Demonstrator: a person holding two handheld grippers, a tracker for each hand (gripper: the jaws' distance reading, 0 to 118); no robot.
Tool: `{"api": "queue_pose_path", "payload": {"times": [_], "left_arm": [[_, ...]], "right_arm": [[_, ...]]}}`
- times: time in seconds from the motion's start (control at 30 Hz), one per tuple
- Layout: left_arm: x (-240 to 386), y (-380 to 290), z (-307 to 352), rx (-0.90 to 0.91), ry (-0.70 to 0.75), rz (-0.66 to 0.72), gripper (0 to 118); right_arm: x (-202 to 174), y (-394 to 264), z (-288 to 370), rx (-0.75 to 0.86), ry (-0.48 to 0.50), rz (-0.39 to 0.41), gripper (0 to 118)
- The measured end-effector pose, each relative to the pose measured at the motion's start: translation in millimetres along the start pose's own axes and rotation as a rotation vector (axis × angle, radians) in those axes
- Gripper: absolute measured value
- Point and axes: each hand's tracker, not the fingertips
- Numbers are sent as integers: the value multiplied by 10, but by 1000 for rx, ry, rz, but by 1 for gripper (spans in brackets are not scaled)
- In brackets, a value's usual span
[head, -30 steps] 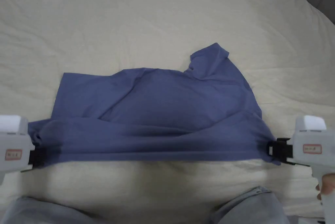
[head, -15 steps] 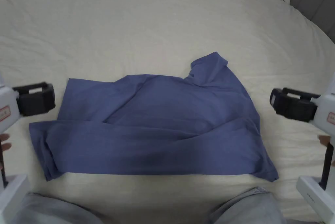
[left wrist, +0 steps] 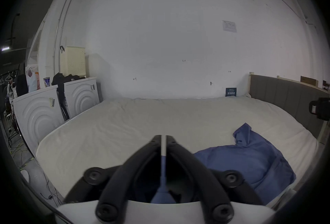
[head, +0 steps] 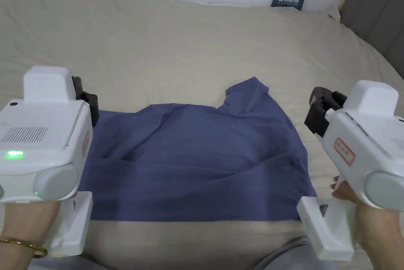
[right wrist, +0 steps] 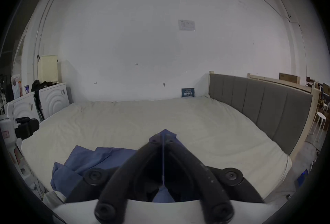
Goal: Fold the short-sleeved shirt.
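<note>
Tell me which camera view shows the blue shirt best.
The head view. There the blue shirt lies spread on the bed nearly whole, with only its left edge behind the left gripper. The left gripper view catches it low at the right, foreshortened. In the right gripper view that gripper's own jaws cover much of it.

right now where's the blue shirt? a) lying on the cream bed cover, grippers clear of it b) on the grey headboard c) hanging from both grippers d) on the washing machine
a: the blue short-sleeved shirt lies partly folded on the cream bed cover, and the left gripper and right gripper are lifted at either side, each with its jaws closed on nothing.
</note>
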Motion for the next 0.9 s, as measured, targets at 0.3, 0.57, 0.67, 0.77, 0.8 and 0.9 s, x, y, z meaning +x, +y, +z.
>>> {"api": "queue_pose_path", "payload": {"times": [0.3, 0.57, 0.67, 0.77, 0.8, 0.9], "left_arm": [[-155, 324, -481, -151, -62, -3, 0], [-451, 356, -1775, -480, -102, 37, 117], [-554, 185, -2310, -656, -83, 147, 118], [-538, -92, -2735, -757, -10, 98, 118], [-524, -190, -2853, -796, 18, 67, 117], [-474, -472, -3043, -868, 49, 35, 98]], "right_arm": [[34, -24, -143, -51, 44, 4, 1], [52, 53, -323, -72, 67, -20, 1], [74, 60, -460, -102, 65, -11, 1], [78, 44, -624, -142, 53, 11, 1], [76, 33, -685, -156, 50, 20, 1], [105, -19, -871, -188, 46, 26, 1]]}}
